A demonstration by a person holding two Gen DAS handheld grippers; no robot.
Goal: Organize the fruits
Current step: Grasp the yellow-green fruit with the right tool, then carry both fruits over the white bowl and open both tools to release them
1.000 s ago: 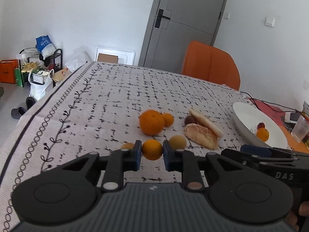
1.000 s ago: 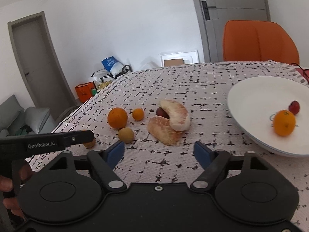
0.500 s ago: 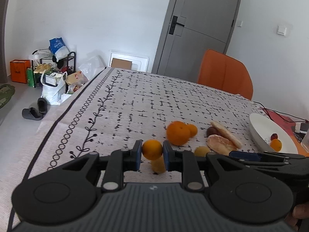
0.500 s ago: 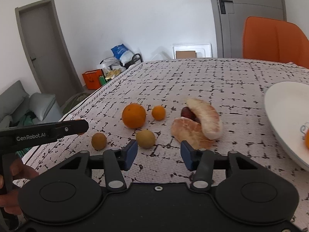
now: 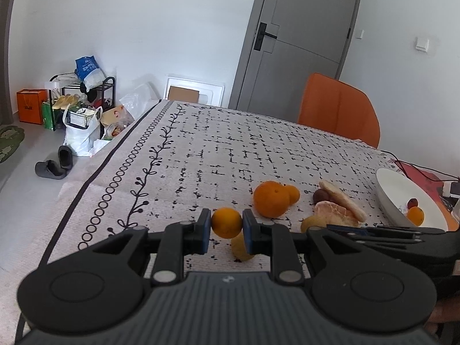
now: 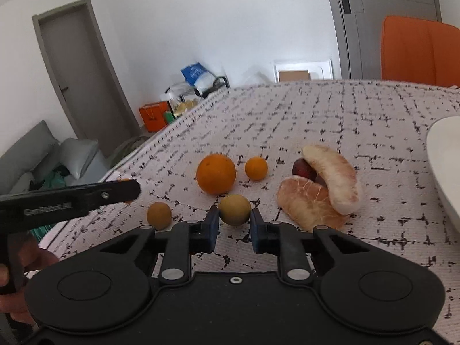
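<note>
My left gripper (image 5: 226, 224) is shut on a small orange (image 5: 226, 222) and holds it above the tablecloth. My right gripper (image 6: 235, 224) has its jaws close around a yellow-green round fruit (image 6: 234, 210) that sits on the cloth; contact is unclear. A brownish round fruit (image 6: 158, 215) lies to its left. A large orange (image 6: 215, 174), a small orange (image 6: 256, 168), peeled pomelo pieces (image 6: 319, 192) and a dark plum (image 6: 302, 168) lie behind. The white bowl (image 5: 391, 184) at the right holds a small orange (image 5: 415, 215) and a red fruit (image 5: 413, 201).
An orange chair (image 5: 339, 109) stands at the table's far side. The table's left edge (image 5: 95, 169) drops to the floor, where bags and a shoe rack (image 5: 80, 100) stand. Cables and a red mat (image 5: 425, 172) lie beyond the bowl.
My left gripper has lifted and pulled back with the small orange. My right gripper has moved left, away from the bowl, and narrowed its jaws around the yellow-green fruit.
</note>
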